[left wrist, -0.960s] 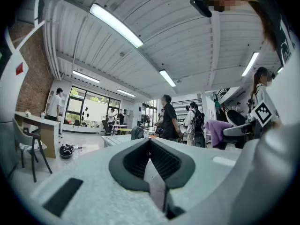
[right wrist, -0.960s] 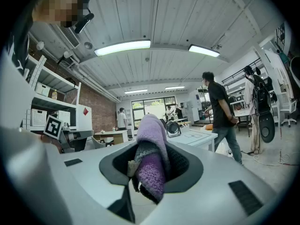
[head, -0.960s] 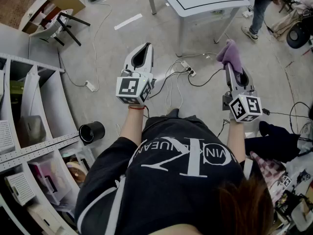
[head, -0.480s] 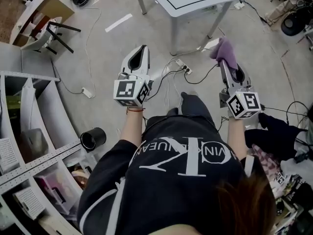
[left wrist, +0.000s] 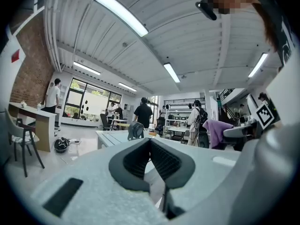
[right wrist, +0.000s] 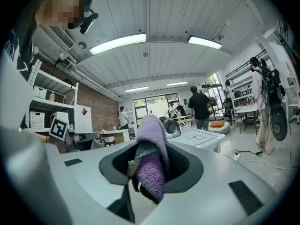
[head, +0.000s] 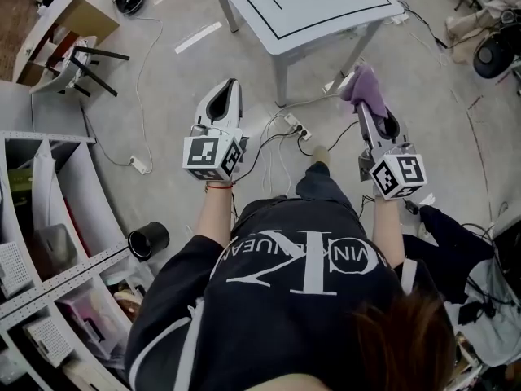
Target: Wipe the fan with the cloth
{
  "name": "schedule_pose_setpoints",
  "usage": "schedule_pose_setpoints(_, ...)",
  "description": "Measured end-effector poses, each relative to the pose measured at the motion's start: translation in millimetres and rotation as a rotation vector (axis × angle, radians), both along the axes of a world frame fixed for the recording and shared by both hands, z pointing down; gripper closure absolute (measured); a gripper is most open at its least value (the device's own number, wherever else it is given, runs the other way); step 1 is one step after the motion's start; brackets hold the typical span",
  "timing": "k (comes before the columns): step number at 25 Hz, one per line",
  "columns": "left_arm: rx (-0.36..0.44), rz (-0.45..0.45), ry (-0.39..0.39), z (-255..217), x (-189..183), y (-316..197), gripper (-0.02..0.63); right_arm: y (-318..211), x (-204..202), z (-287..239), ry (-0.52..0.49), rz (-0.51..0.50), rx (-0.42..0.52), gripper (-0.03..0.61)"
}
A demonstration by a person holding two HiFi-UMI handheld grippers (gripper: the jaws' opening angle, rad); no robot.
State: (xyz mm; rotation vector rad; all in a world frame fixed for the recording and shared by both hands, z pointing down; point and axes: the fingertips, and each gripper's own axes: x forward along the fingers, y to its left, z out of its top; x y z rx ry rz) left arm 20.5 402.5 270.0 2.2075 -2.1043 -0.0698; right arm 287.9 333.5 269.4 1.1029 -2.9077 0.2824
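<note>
While both arms reach out level above the floor, short of the white desk [head: 309,19], the head view shows the left tongs [head: 229,90] closed and empty and the right tongs [head: 365,104] clamped on a purple cloth [head: 362,84]. In the left gripper view the pads press together with nothing between them, and a dark fan [left wrist: 136,130] stands on the desk beyond. In the right gripper view the cloth sits bunched between the pads, with the fan behind it.
</note>
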Motion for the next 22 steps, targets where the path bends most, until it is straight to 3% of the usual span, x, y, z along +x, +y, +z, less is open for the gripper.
schedule_pose_setpoints(11, 0.001, -0.077, 0.002, -13.5, 30.9, -124.4, 0.612, -130.9, 6.1, -2.4, 0.027, -0.162, -0.016, 0.434)
schedule_pose_setpoints(16, 0.01, -0.156, 0.003, -19.4, 27.2, -150.7, 0.612, -175.8, 5.4, -0.2, 0.037, -0.224, -0.023, 0.433)
schedule_pose_setpoints(22, -0.036, -0.163, -0.026, -8.4, 33.0, -171.6, 0.612, -208.8, -7.6, 5.8, 0.022, -0.263, -0.053, 0.431)
